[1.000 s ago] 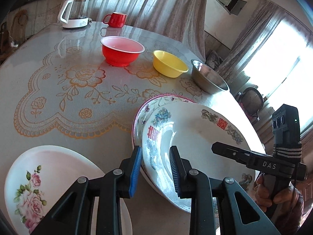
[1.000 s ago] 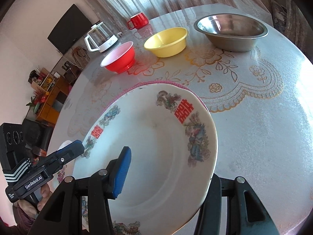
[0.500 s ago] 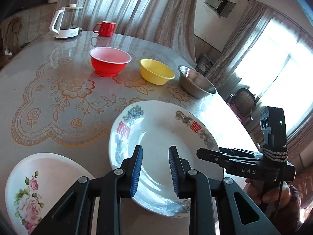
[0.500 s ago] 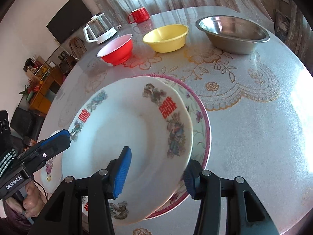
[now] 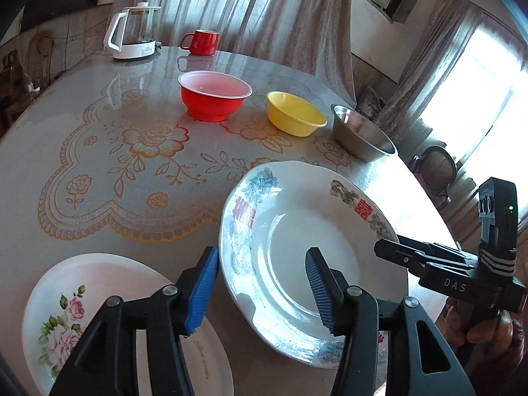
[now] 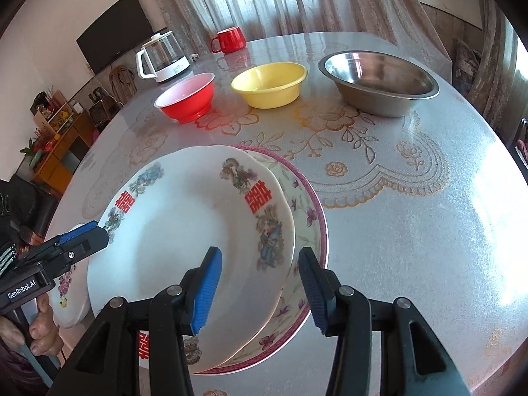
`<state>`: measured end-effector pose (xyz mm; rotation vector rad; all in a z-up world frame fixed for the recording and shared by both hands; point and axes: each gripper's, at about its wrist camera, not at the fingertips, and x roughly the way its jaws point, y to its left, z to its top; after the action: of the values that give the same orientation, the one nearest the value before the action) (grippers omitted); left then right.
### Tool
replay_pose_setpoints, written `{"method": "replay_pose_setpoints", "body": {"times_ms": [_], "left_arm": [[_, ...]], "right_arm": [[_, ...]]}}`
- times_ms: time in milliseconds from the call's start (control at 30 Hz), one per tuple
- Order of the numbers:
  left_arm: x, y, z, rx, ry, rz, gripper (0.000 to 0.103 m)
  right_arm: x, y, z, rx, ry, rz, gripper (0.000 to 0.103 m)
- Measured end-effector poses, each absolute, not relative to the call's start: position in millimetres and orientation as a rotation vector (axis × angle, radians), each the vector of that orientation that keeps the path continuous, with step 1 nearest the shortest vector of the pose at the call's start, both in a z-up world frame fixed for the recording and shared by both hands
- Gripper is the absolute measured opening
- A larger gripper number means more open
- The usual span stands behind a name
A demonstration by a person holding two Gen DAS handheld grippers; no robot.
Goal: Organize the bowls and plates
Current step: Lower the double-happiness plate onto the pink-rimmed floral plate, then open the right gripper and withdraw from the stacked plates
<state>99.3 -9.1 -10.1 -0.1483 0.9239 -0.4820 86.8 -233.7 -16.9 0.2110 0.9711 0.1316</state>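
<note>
A white plate with red characters lies stacked on a pink-rimmed plate at the table's near side. My left gripper is open, its jaws straddling the white plate's near-left rim without gripping. My right gripper is open, its jaws astride the near-right rim of the stack. A rose-patterned plate lies to the left. A red bowl, a yellow bowl and a steel bowl stand in a row at the back.
A glass kettle and a red mug stand at the table's far edge. The round table has a lace-patterned cover. A chair stands past the right edge.
Both grippers carried the white plate down onto the pink-rimmed plate, then opened and let go of it.
</note>
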Motion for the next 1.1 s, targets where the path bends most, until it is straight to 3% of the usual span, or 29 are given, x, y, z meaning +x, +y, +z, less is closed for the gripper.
{"method": "replay_pose_setpoints", "body": {"times_ms": [233, 333, 667, 1100], "left_arm": [[101, -18, -11, -0.124, 0.929, -0.486, 0.055], [105, -20, -12, -0.135, 0.936, -0.48, 0.055], [109, -25, -13, -0.121, 0.94, -0.473, 0.056], [102, -25, -11, -0.074, 0.922, -0.385, 0.056]], "right_arm": [[86, -232, -14, 0.163, 0.929, 0.105, 0.048], [86, -232, -15, 0.148, 0.913, 0.091, 0.041], [93, -234, -16, 0.144, 0.895, 0.047, 0.033], [87, -225, -4, 0.06, 0.821, -0.004, 0.036]]}}
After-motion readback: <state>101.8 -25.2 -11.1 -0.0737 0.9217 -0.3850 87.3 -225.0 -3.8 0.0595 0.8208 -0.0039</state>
